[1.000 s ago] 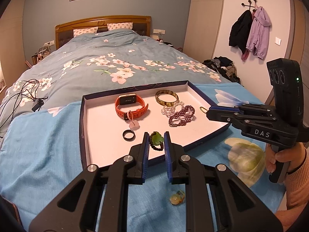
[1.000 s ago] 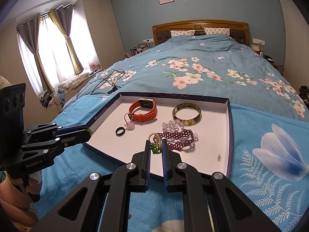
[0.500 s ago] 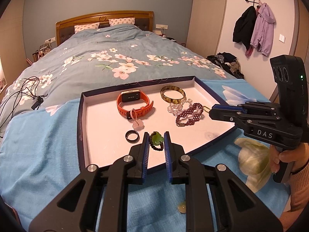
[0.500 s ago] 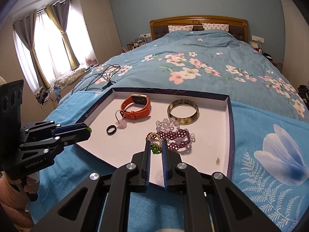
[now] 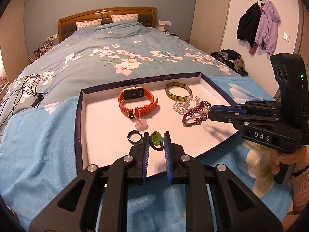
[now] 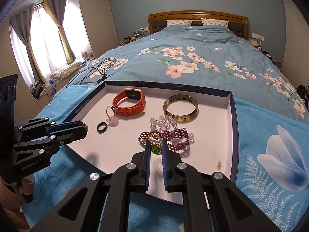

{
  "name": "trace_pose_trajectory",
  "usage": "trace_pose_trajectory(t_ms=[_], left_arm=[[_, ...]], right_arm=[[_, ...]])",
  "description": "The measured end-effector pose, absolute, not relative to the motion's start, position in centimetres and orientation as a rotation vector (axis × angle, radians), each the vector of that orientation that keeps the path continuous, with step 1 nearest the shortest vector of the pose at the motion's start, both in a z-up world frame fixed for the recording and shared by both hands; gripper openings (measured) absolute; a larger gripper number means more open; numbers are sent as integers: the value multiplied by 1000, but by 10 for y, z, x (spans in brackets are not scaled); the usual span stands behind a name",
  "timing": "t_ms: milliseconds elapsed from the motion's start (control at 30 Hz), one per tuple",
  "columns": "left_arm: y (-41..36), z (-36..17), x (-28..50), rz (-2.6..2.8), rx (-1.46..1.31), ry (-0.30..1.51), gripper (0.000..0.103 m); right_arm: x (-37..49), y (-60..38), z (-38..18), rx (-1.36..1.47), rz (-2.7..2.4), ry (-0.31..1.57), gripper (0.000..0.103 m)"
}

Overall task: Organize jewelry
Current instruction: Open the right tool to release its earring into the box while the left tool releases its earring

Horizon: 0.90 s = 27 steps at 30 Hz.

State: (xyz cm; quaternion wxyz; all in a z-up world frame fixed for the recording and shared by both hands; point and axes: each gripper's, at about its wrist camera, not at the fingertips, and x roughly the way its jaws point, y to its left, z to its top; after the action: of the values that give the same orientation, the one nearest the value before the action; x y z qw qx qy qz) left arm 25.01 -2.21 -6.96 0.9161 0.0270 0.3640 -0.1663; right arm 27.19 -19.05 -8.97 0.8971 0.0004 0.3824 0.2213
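Blue-walled bedroom (image 6: 125, 5), wooden headboard (image 6: 197, 16), floral bedspread (image 6: 193, 58), curtained bright window (image 6: 44, 36), hung coats (image 5: 258, 25).

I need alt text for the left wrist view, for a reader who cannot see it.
The left gripper holds a green bead charm above a white tray on a bed; the tray holds an orange watch, black ring and bracelets. The right gripper reaches in.

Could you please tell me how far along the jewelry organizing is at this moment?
Done: orange watch, amber bangle, black ring and purple bead bracelet lie in the tray. In hand: left tool grips a green-charm bead bracelet, right tool a gold-and-green piece. Left: setting both down.
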Motion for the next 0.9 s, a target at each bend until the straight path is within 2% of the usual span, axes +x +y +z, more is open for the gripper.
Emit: trace_pose_trajectory(t_ms=[900], left_arm=[[-29, -91, 271, -304, 75, 810, 16]], right_arm=[[288, -183, -104, -25, 423, 838, 11]])
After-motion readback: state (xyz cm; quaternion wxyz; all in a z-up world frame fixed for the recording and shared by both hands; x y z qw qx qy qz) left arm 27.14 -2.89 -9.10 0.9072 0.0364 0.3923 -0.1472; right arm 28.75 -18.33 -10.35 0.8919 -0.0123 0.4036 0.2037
